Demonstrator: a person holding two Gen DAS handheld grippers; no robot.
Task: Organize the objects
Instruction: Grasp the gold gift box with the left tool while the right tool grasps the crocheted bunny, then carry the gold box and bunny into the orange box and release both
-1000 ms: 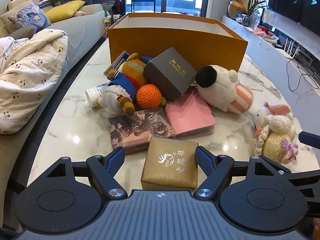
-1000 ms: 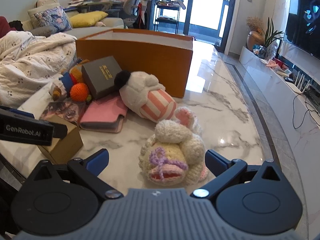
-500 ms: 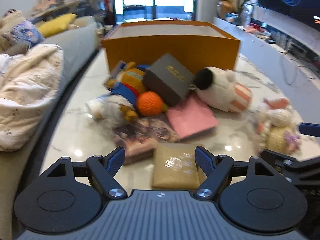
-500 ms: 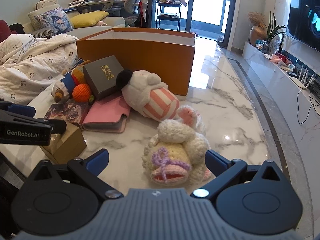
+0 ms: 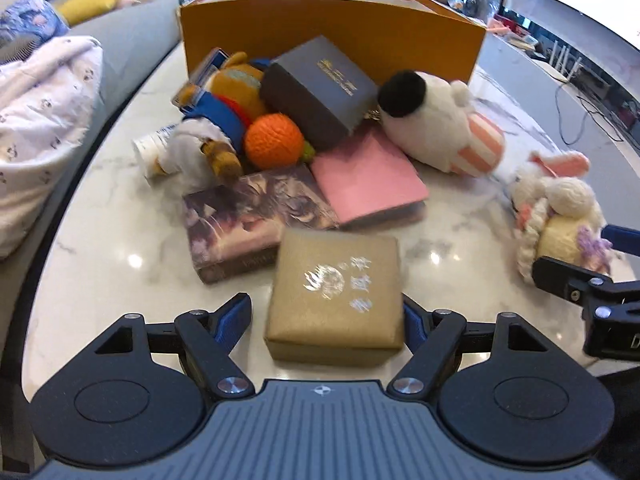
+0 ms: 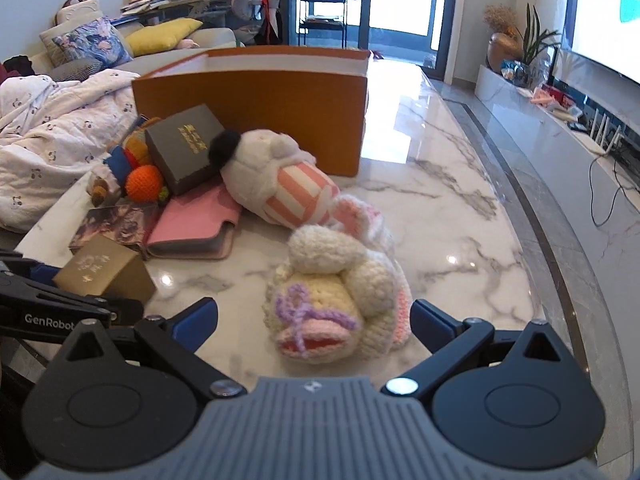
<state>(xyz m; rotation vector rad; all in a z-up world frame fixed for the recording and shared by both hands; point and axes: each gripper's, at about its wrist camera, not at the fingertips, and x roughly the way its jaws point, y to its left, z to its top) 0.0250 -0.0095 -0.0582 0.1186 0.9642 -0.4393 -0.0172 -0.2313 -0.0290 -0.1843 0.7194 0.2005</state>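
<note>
A home living room (sofa point(image 6: 208, 36), television point(image 6: 600, 12), marble table point(image 6: 460, 220)).

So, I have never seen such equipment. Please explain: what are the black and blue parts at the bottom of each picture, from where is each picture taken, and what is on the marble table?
These are two hand-held grippers; no robot arm is present. Each carries a camera looking forward along its two blue-tipped fingers.

The left camera shows the left gripper, open around a gold box; the right finger seems to touch it, the left does not.

The right camera shows the right gripper, open around a crocheted bunny, not touching it.

On the marble table also lie a pink notebook, a grey box, an orange ball, a striped plush and an orange storage box. Nothing is held.
</note>
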